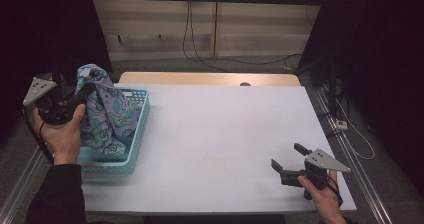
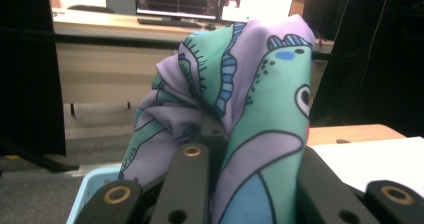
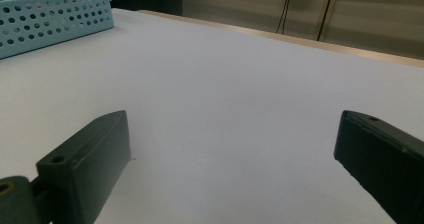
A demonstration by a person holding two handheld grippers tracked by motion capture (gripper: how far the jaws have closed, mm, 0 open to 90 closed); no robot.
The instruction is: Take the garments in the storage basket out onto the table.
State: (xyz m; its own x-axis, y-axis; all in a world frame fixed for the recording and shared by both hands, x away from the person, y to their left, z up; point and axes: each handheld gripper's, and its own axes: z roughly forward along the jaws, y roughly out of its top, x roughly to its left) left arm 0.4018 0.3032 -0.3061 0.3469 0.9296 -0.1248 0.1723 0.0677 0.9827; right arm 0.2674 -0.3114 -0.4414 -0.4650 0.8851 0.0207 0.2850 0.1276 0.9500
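A patterned cloth (image 1: 102,111) in purple, teal and blue hangs bunched over a light blue perforated basket (image 1: 139,134) at the table's left. My left gripper (image 1: 82,95) is shut on the cloth's upper part and holds it above the basket, its lower folds still inside. In the left gripper view the cloth (image 2: 250,114) drapes over and between the black jaws. My right gripper (image 1: 290,156) rests near the table's front right with its jaws wide apart and nothing between them; the right gripper view shows bare white table (image 3: 225,94) between the jaws.
The basket's corner (image 3: 50,16) shows at the far left in the right gripper view. Cables (image 1: 192,39) hang down the wall behind the table. A metal rail (image 1: 345,149) runs along the table's right side. Dark curtains stand on both sides.
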